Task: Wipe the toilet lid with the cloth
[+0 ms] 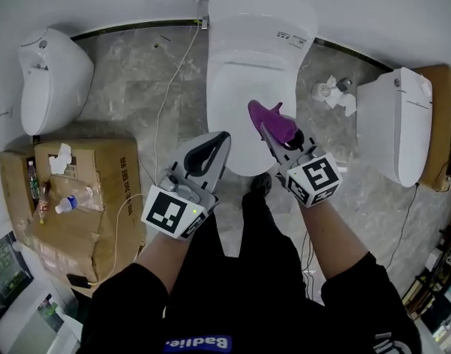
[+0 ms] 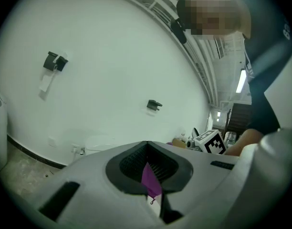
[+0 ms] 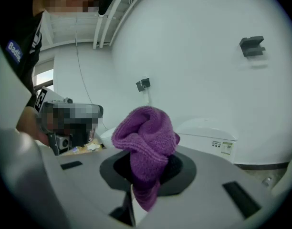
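Right gripper (image 1: 283, 137) clamps cloth (image 1: 264, 115) above toilet lid (image 1: 236, 98), cardboard box (image 1: 100, 227) beside.

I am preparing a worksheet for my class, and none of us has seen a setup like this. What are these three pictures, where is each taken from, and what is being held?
There is no robot here: a person holds a two-jaw gripper in each hand. The head view looks down from the person's head at a white toilet lid. The other two pictures come from cameras riding on the grippers. The right gripper is clamped on a bunched purple cloth, held over the lid. The left gripper has its jaws together; a purple sliver shows between them, too small to identify. A cardboard box stands on the person's left.
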`<state>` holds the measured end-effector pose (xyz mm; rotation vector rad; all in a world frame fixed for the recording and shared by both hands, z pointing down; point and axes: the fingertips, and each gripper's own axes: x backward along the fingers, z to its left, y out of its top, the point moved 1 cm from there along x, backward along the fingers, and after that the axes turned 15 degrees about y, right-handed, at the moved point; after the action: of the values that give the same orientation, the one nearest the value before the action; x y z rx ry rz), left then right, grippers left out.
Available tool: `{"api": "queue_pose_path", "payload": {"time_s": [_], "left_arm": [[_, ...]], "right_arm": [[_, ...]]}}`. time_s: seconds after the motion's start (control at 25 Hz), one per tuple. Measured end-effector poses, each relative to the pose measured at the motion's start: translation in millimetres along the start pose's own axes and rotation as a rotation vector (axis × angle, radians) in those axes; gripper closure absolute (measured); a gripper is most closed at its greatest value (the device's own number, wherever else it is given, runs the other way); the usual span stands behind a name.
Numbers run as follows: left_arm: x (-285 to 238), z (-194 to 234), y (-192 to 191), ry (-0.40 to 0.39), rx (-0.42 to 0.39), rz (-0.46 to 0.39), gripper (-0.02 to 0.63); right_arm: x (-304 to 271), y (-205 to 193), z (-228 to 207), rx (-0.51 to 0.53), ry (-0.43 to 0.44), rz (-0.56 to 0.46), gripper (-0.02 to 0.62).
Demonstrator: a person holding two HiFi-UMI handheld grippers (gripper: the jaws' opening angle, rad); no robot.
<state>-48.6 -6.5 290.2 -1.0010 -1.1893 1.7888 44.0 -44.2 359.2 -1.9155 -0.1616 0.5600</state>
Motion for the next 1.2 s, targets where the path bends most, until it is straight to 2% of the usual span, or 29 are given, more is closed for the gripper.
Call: {"api": "queue_pose_path", "payload": {"time_s": [0.16,0.28,0.6,0.96,1.2], "left_arm": [[-9.8,51.0,-21.1,0.015,0.025,0.044,0.589],[-16.0,84.9,-32.3,0.022,0.009,0.066,0.589],[-53.3,139.4,-87.7,0.019,-0.009,0.075,0.589],[-67.5,144.2,-129.0,0.038,0.035,0.125,0.589],[-75.1,135.1,-139.6,0.061,0.009,0.151,0.589]], "right_arm": [[-59.3,-36.8,-32.3,0.012,-0.061,0.052,0.537],[-103.6,-61.7,-56.8,0.017,-0.091,0.083,0.536],[-184.6,-115.5,-119.2,0.043,-0.156,0.15,0.535],[-246.9,-182.0,-167.9,0.117,-0.175,0.398,0.535],[-233.1,-185.0,-181.4,0.136,-0.171,0.406,0.536]]}}
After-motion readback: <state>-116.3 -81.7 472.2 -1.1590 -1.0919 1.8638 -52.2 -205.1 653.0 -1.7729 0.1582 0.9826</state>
